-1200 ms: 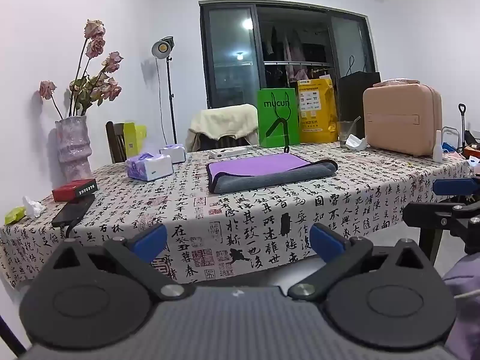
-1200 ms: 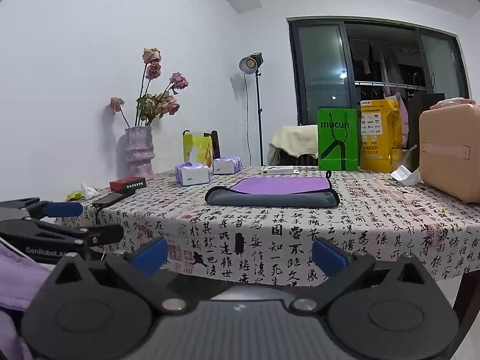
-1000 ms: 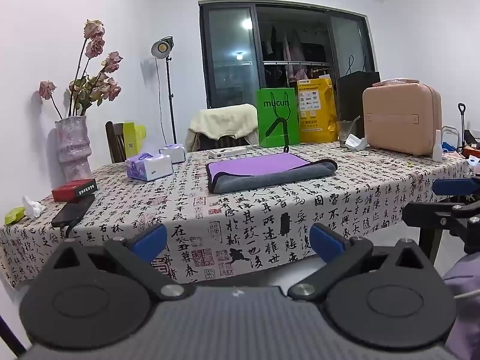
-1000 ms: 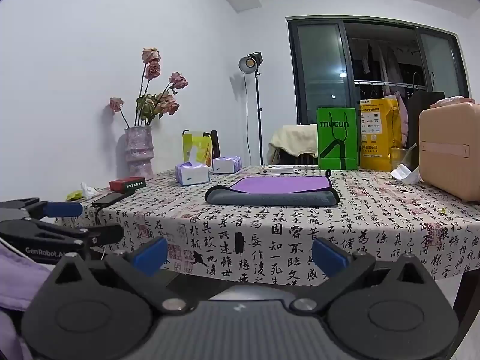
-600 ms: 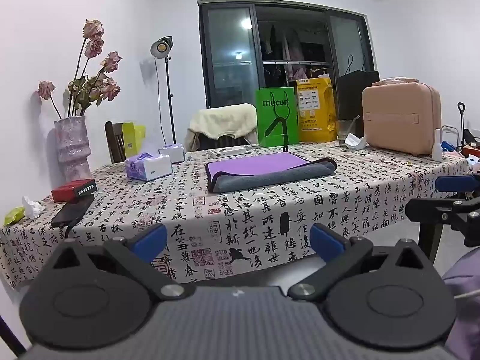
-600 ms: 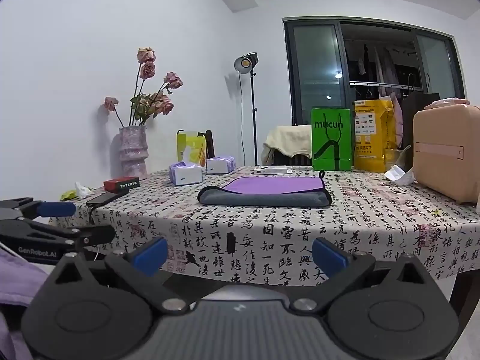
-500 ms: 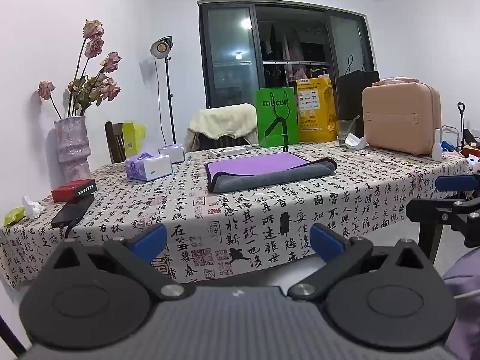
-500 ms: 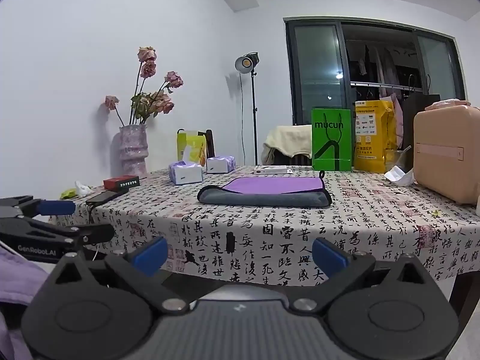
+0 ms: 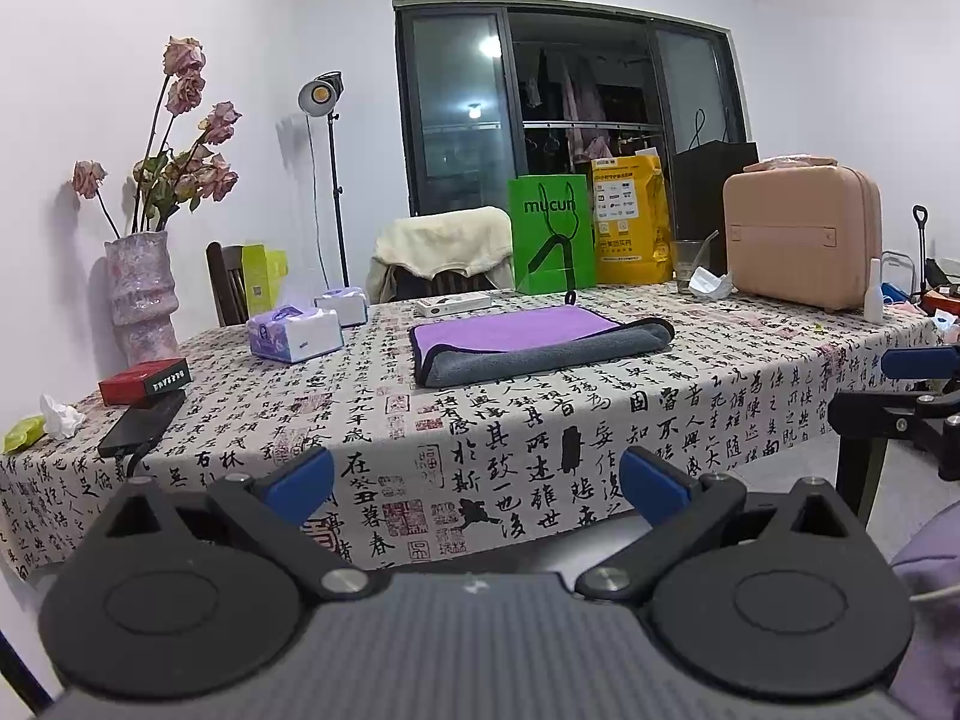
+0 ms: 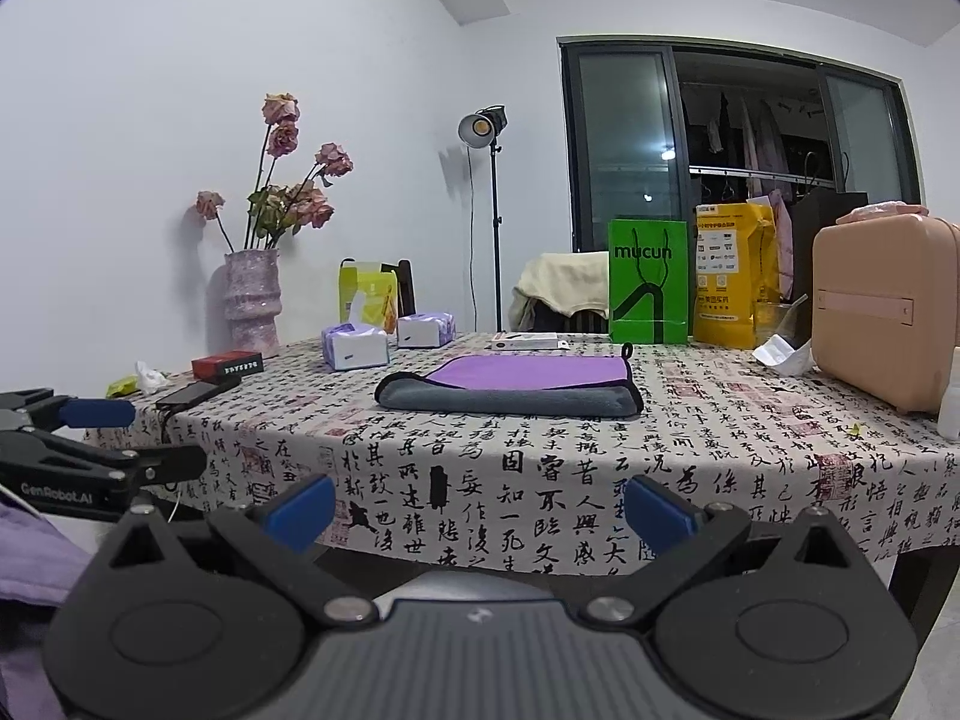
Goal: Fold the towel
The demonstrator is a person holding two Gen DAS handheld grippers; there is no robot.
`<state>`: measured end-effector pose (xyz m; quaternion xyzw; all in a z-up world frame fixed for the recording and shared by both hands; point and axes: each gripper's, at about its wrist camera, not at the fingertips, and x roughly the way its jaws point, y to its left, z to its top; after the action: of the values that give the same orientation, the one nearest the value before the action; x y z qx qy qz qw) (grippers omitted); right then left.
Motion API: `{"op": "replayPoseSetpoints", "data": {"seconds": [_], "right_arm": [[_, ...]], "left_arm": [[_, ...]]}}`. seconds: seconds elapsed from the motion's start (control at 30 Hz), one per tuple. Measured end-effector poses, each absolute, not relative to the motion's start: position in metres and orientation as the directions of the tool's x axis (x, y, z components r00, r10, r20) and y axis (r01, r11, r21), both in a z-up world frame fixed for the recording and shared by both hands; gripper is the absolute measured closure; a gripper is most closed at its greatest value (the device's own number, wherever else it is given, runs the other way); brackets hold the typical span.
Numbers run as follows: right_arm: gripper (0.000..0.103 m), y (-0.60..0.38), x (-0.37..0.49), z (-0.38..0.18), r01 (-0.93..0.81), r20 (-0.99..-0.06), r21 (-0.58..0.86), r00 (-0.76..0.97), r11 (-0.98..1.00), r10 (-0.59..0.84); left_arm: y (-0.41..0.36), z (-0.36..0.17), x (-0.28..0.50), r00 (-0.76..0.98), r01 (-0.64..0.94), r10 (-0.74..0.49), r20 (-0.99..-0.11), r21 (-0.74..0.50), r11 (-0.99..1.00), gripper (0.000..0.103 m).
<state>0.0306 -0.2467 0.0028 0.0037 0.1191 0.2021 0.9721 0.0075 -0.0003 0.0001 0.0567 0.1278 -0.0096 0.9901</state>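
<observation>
A purple towel with a grey underside (image 9: 534,342) lies folded on the table (image 9: 750,372), near its middle; the right wrist view shows it too (image 10: 516,387). My left gripper (image 9: 477,483) is open and empty, held off the table's near edge, well short of the towel. My right gripper (image 10: 480,510) is open and empty, also short of the table's edge. Each gripper shows at the side of the other's view: the right one (image 9: 900,396) and the left one (image 10: 90,444).
Tissue boxes (image 9: 294,333), a red box (image 9: 144,381), a black phone (image 9: 141,423) and a vase of dried roses (image 9: 141,294) stand at the left. A green bag (image 9: 549,240), yellow bag (image 9: 630,222), glass (image 9: 690,264) and pink case (image 9: 801,234) stand at the back and right.
Both grippers have hardly moved; the right wrist view has shifted slightly, so the table sits a little differently in frame. Both stay open and empty.
</observation>
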Motion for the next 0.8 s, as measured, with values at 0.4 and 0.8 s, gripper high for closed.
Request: {"op": "replayPoseSetpoints", "data": {"seconds": [0.4, 0.8], "right_arm": [[0.000, -0.2498, 0.0330, 0.0041, -0.378, -0.228, 0.052, 0.897, 0.924, 0.379], [0.000, -0.2482, 0.0326, 0.0030, -0.381, -0.233, 0.052, 0.894, 0.923, 0.382]], "left_arm": [[0.0088, 0.0027, 0.0089, 0.968, 0.036, -0.008, -0.251, 0.104, 0.994, 0.000], [0.0087, 0.0017, 0.0094, 0.966, 0.041, -0.013, -0.257, 0.104, 0.994, 0.000]]}}
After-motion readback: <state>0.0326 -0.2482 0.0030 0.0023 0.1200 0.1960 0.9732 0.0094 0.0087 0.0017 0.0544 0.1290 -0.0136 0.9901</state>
